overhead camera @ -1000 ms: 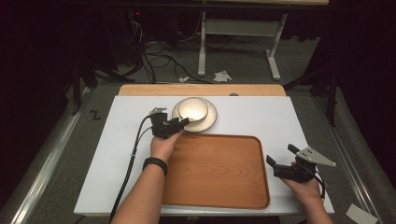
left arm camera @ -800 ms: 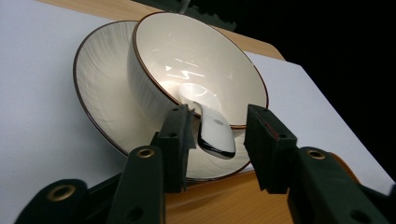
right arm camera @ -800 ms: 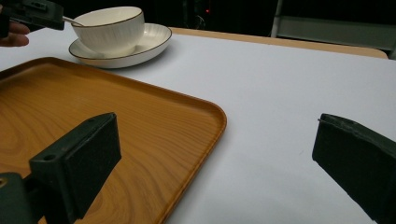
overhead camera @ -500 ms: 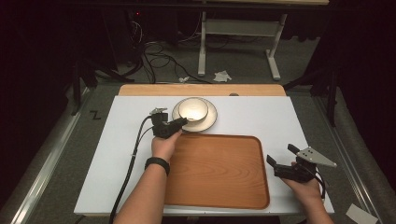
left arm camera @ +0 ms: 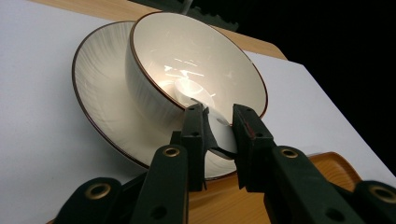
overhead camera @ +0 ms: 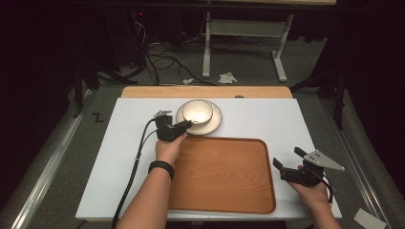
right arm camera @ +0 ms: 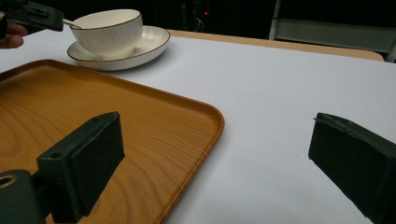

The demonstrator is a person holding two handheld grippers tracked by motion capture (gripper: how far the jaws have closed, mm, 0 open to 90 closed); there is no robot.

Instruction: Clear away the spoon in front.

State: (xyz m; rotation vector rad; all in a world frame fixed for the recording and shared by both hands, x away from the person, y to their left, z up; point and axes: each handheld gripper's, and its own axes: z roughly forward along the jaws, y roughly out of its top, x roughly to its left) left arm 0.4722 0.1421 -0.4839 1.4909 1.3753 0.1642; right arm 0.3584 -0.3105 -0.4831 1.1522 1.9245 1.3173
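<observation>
At the table's far side, the left hand-held gripper [left arm camera: 217, 133] has its jaws nearly closed on a spoon [left arm camera: 210, 128] whose tip rests in the bowl [left arm camera: 187, 60], which sits on a saucer [left arm camera: 100, 88]. A weak pinch could drop the spoon; a snag could tip the bowl. The right hand-held gripper [right arm camera: 219, 158] waits wide open and empty, beside the tray [overhead camera: 224, 171].

A cream, brown-rimmed bowl [overhead camera: 197, 111] sits upright in a matching saucer [overhead camera: 216, 123] at the counter's [overhead camera: 267, 119] far middle, just beyond the bare wooden tray [overhead camera: 222, 174]. A metal spoon handle [left arm camera: 219, 135] leans over the bowl's rim.
</observation>
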